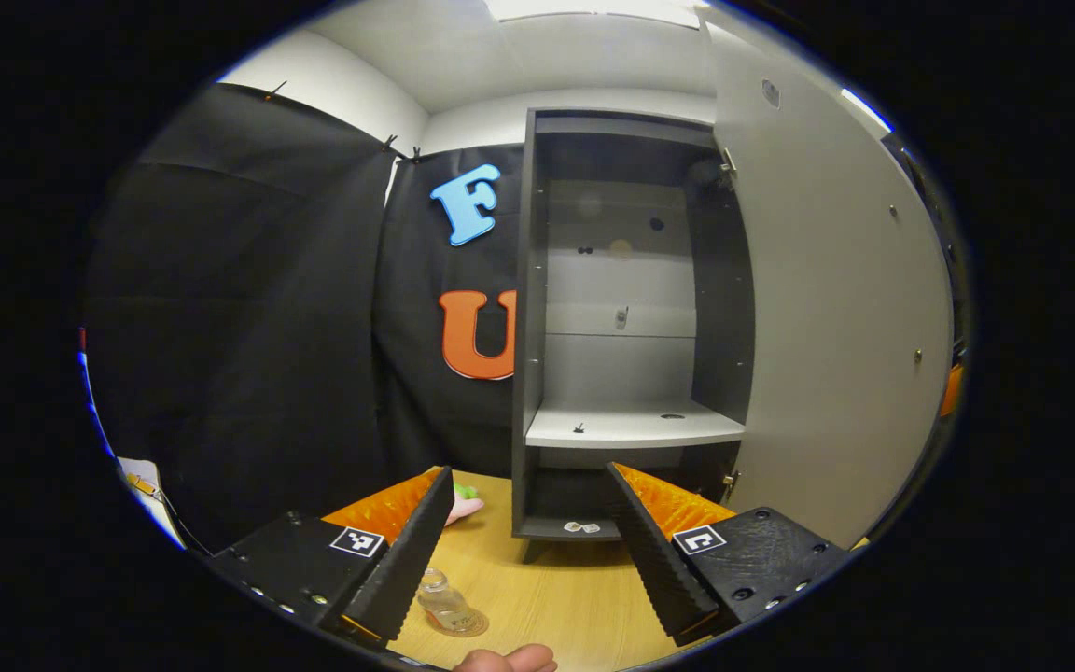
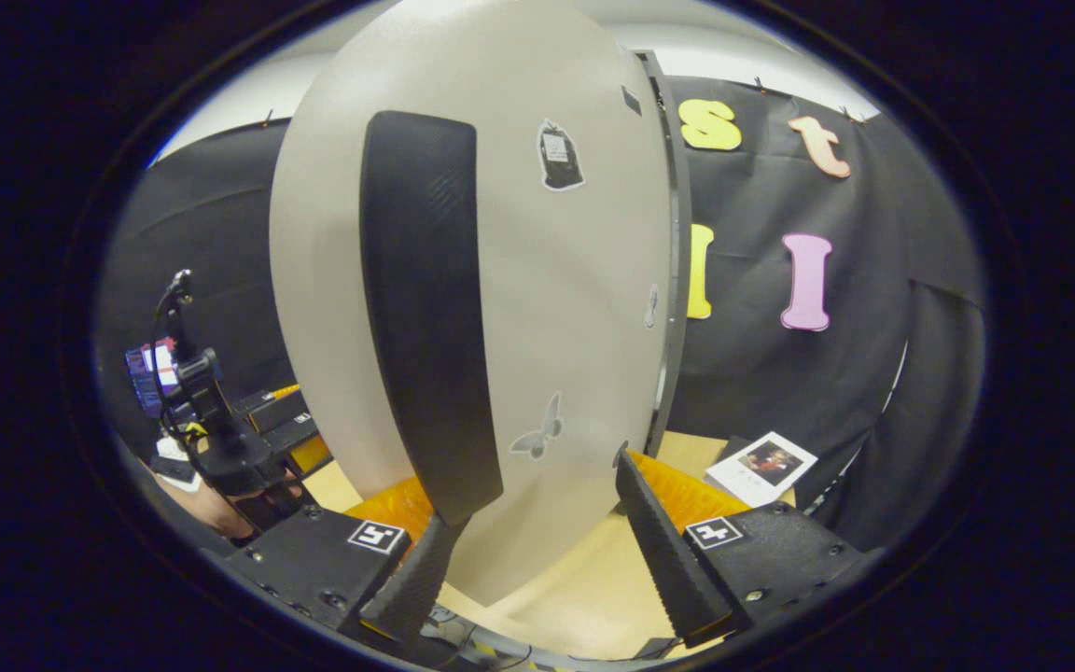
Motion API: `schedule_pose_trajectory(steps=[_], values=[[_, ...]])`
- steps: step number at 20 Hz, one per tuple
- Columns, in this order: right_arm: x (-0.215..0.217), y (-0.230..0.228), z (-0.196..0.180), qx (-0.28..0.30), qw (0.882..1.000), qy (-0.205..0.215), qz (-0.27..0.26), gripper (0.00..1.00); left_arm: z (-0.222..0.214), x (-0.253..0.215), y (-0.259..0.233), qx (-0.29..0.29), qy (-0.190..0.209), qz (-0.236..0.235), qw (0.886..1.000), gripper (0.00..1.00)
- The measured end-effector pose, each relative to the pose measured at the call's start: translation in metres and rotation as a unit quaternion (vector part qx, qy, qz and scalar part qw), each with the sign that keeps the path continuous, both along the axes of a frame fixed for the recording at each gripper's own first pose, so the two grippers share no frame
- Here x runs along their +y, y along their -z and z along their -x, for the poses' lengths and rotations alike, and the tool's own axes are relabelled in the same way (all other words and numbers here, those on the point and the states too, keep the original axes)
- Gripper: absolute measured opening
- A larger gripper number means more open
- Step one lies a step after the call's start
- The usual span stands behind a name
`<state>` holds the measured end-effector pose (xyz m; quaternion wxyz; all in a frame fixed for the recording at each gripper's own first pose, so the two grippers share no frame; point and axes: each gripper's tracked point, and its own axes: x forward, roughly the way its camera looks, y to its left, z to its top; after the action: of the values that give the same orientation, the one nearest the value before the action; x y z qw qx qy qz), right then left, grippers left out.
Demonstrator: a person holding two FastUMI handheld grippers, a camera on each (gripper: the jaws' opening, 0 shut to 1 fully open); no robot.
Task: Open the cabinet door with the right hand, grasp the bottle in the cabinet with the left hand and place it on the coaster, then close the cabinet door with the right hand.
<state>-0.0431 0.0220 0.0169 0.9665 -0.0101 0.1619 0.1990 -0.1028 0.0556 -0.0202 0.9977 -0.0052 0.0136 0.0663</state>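
Observation:
The grey cabinet (image 1: 631,280) stands with its white door (image 1: 827,308) swung out to the right, and its shelf (image 1: 635,427) is bare. A small clear bottle (image 1: 444,602) stands upright on a round coaster (image 1: 475,623) on the wooden table, low beside my left finger. My left gripper (image 1: 528,471) is open, holds nothing, and faces the cabinet. In the right gripper view the door's outer face (image 2: 556,308) with its black vertical handle strip (image 2: 421,299) is very close. My right gripper (image 2: 537,490) is open, and its left fingertip lies at the strip's lower end.
A pink and green object (image 1: 465,504) lies on the table left of the cabinet's foot. A photo card (image 2: 761,467) rests on the table right of the door. A fingertip (image 1: 505,660) shows at the bottom edge. The other gripper, in a hand (image 2: 220,448), is at far left.

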Motion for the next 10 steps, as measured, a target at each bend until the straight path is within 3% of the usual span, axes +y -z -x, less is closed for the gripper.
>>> schedule_pose_trajectory(steps=[2, 3, 4, 7, 10], values=[[0.006, -0.004, -0.001, -0.013, 0.999, 0.001, 0.030, 0.94, -0.001, 0.007, 0.008, 0.009, -0.009, 0.010, 1.000, 0.96], [0.010, -0.007, -0.003, -0.022, 0.999, 0.000, 0.049, 0.89, -0.002, 0.009, 0.011, 0.014, -0.010, 0.014, 1.000, 0.96], [0.013, -0.007, -0.005, -0.028, 0.998, -0.001, 0.063, 0.94, -0.003, 0.011, 0.017, 0.023, -0.011, 0.022, 0.999, 0.96], [0.025, -0.003, -0.009, -0.027, 0.998, -0.005, 0.064, 0.90, -0.004, 0.017, 0.018, 0.034, -0.021, 0.042, 0.998, 0.97], [0.025, -0.009, -0.008, -0.035, 0.997, 0.004, 0.069, 0.93, -0.006, 0.025, 0.010, 0.029, -0.028, 0.031, 0.999, 0.97]])
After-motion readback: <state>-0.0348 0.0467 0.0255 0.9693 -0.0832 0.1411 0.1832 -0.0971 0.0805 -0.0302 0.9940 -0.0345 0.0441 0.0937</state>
